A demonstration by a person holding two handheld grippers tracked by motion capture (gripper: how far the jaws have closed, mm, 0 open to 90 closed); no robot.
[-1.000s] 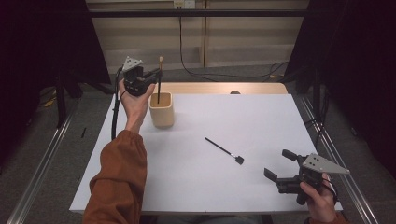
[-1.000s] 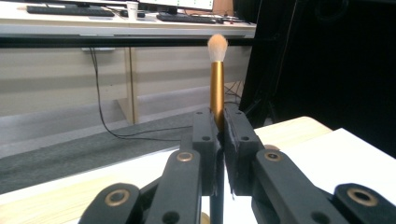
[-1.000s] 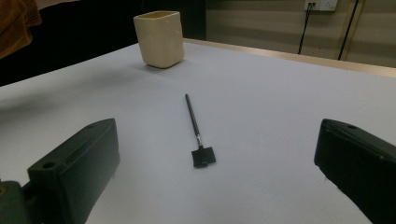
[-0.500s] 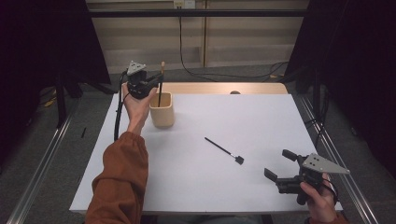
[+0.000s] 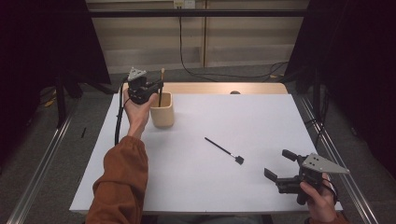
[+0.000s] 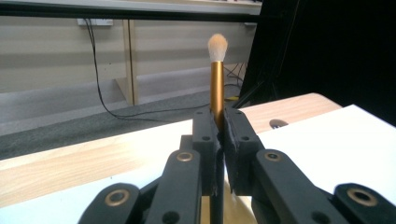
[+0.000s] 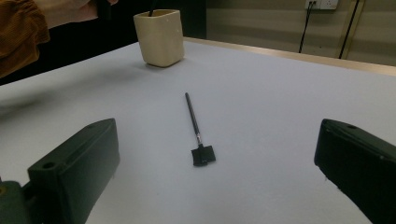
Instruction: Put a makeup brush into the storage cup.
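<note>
My left gripper (image 5: pixel 158 86) is shut on a makeup brush (image 6: pixel 217 79) with a gold ferrule and pale bristles. It holds the brush upright, the lower end inside a cream cup (image 5: pixel 162 110) at the table's back left. A thin black brush with a flat square head (image 5: pixel 224 150) lies on the white table (image 5: pixel 261 121), also seen in the right gripper view as the black brush (image 7: pixel 195 127) with the cup (image 7: pixel 159 37) beyond it. My right gripper (image 5: pixel 279 167) rests open near the front right edge, nothing between its jaws.
A wooden strip (image 5: pixel 219 87) runs along the table's far edge. Cables (image 5: pixel 196 70) trail over the floor behind. Metal rails (image 5: pixel 42 154) flank both sides of the table. An orange sleeve (image 5: pixel 119 186) reaches in from the front left.
The left gripper has sunk a little with the brush, lowering it further into the cup. The right gripper has stayed put.
</note>
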